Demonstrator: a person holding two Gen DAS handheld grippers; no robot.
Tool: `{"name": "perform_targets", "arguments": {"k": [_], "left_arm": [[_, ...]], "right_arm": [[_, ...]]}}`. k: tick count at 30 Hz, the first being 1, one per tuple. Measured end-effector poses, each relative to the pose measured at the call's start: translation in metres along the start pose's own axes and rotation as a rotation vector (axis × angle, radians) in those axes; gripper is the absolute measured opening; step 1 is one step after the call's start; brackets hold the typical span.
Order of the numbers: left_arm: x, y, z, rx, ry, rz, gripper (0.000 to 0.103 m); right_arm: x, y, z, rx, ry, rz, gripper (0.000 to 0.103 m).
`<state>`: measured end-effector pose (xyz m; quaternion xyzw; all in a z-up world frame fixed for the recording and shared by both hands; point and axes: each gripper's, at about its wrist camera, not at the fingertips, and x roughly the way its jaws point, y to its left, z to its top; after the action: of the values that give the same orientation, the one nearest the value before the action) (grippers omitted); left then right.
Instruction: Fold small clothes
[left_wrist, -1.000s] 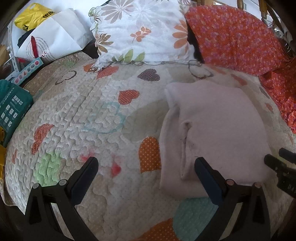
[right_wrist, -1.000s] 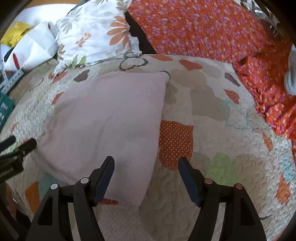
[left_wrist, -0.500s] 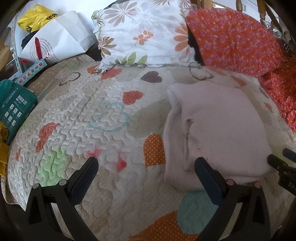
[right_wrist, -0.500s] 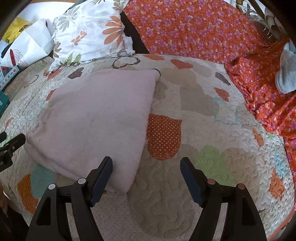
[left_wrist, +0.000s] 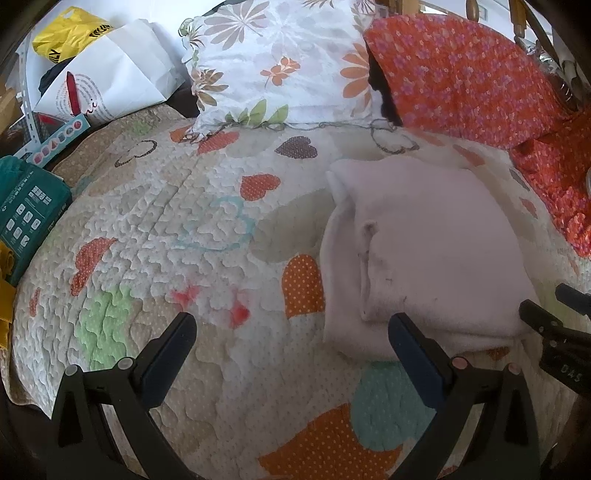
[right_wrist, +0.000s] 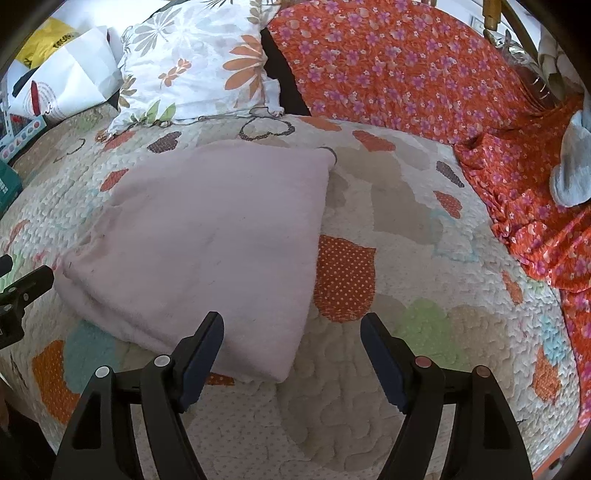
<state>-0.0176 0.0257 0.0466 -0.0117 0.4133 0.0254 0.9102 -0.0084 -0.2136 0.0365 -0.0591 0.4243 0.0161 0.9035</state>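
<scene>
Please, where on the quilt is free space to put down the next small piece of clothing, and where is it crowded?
Free: the quilt left of the folded pink cloth, below the white floral pillow; and right of the cloth, before the orange floral blanket. Crowded: the far left edge, with the teal box and white paper bag.

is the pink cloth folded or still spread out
Folded. The pink cloth lies as a compact rectangle on the quilt, with stacked layers showing along its left edge. Neither gripper holds it.

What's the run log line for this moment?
left gripper: open, empty | right gripper: open, empty | pale pink garment: folded, on quilt
</scene>
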Motion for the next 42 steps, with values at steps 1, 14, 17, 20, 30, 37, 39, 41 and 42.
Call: {"name": "perform_targets", "arguments": {"k": [1, 14, 17, 20, 30, 37, 39, 41, 42], "left_arm": [[0.0004, -0.0001, -0.0002, 0.001, 0.002, -0.001, 0.103], [0.0042, -0.0003, -0.0024, -0.026, 0.025, -0.05, 0.103], [0.0032, -0.001, -0.0025, -0.027, 0.02, -0.057, 0.103], [0.0027, -0.0014, -0.0031, -0.028, 0.021, -0.061, 0.103], [0.002, -0.0015, -0.0034, -0.029, 0.021, -0.061, 0.103], [0.001, -0.0024, -0.0048, -0.033, 0.024, -0.065, 0.103], [0.0012, -0.0019, -0.0047, -0.032, 0.024, -0.064, 0.103], [0.0013, -0.0017, -0.0045, -0.033, 0.024, -0.065, 0.103], [0.0013, -0.0016, -0.0046, -0.032, 0.024, -0.065, 0.103]], "right_arm": [[0.0001, 0.001, -0.0004, -0.003, 0.001, -0.001, 0.081], [0.0005, -0.0012, -0.0024, 0.008, 0.015, 0.008, 0.082], [0.0003, -0.0008, -0.002, 0.009, 0.019, 0.009, 0.082], [-0.0002, 0.0001, -0.0021, 0.009, 0.019, 0.01, 0.083], [-0.0015, 0.0035, -0.0027, 0.008, 0.017, 0.006, 0.084], [-0.0009, 0.0014, -0.0031, 0.006, 0.022, 0.003, 0.084], [-0.0009, 0.0005, -0.0034, 0.007, 0.023, 0.003, 0.084], [-0.0006, 0.0004, -0.0038, 0.008, 0.025, 0.004, 0.084], [-0.0004, 0.0, -0.0035, 0.008, 0.026, 0.006, 0.084]]}}
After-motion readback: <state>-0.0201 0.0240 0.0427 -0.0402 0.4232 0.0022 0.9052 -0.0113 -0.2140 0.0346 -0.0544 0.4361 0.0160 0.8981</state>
